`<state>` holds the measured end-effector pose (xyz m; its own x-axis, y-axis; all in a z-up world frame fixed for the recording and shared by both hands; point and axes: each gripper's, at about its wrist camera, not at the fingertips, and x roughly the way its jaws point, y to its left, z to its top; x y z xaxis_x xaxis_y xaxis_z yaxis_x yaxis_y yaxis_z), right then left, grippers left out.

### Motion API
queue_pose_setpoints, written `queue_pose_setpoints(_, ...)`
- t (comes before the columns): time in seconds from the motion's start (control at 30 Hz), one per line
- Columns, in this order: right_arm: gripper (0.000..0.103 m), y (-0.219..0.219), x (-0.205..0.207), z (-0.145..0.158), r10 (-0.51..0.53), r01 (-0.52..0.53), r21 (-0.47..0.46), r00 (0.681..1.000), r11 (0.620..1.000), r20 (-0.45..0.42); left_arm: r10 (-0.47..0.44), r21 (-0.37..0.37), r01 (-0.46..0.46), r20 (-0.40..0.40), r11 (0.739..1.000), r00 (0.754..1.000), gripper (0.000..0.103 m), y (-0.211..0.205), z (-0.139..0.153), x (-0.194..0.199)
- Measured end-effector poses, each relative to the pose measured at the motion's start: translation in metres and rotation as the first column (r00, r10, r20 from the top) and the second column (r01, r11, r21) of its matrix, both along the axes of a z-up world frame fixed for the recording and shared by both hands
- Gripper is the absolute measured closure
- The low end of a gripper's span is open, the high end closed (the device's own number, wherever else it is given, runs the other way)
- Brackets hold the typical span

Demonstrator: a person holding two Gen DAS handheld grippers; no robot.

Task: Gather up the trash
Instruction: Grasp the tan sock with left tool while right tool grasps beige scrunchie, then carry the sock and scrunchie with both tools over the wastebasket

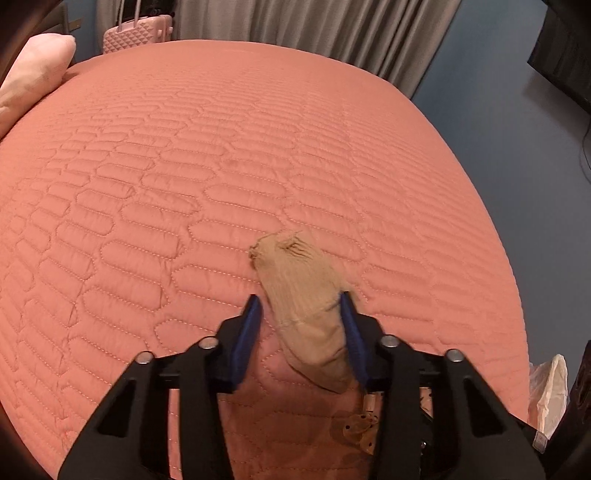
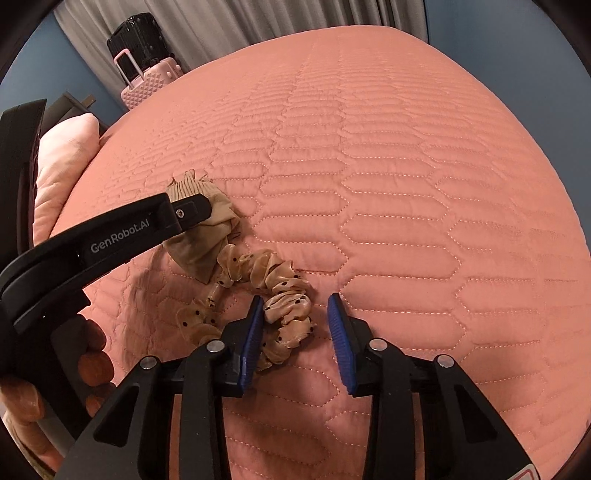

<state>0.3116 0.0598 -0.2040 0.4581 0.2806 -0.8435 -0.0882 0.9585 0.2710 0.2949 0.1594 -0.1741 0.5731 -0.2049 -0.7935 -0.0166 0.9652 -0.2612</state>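
Observation:
A tan sock (image 1: 306, 295) lies on the salmon quilted bed (image 1: 221, 147). My left gripper (image 1: 301, 301) is open with its blue pads on either side of the sock; the sock touches the right pad. In the right wrist view the sock (image 2: 207, 236) lies partly under the left gripper's black finger (image 2: 192, 212). A beige polka-dot scrunchie (image 2: 284, 299) lies on the bed (image 2: 406, 184) just below the sock. My right gripper (image 2: 297, 302) is open around the scrunchie's right part, close to the left pad.
A pink pillow (image 1: 33, 77) lies at the bed's left edge. A pink suitcase (image 2: 151, 81) and a black one stand by grey curtains (image 1: 295, 26). A white plastic bag (image 1: 550, 395) sits on the blue floor at the bed's right side.

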Motion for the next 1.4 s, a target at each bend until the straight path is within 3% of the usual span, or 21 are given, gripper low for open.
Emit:
queue_pose_setpoints(0.07, 0.088, 0.0, -0.005, 0.003, 0.009, -0.009, 0.003, 1.0, 1.0, 0.002, -0.009, 0.026, 0.008, 0.016, 1.0, 1.0, 0.08, -0.005, 0.005, -0.008)
queue_pose_setpoints(0.3, 0.091, -0.007, -0.03, 0.036, 0.027, -0.027, -0.002, 0.997, 1.0, 0.068, -0.016, 0.039, 0.014, 0.069, 0.999, 0.997, 0.082, -0.008, 0.041, -0.04)
queue_pose_setpoints(0.57, 0.091, -0.041, -0.073, 0.114, -0.021, 0.011, 0.055, 0.979, 0.998, 0.201, -0.032, 0.052, 0.024, 0.157, 0.998, 0.987, 0.082, -0.02, 0.116, -0.086)
queue_pose_setpoints(0.77, 0.091, -0.071, -0.115, 0.185, -0.051, 0.029, 0.073, 0.945, 0.997, 0.324, -0.06, 0.042, 0.052, 0.23, 0.998, 0.971, 0.082, -0.042, 0.169, -0.108)
queue_pose_setpoints(1.1, 0.091, -0.128, -0.19, 0.286, -0.111, 0.084, 0.075, 0.857, 0.994, 0.503, -0.168, 0.083, 0.147, 0.375, 0.986, 0.912, 0.082, -0.097, 0.238, -0.164)
queue_pose_setpoints(1.4, 0.091, -0.176, -0.246, 0.336, -0.175, 0.156, 0.084, 0.791, 0.984, 0.587, -0.272, 0.111, 0.249, 0.447, 0.962, 0.852, 0.082, -0.141, 0.269, -0.201)
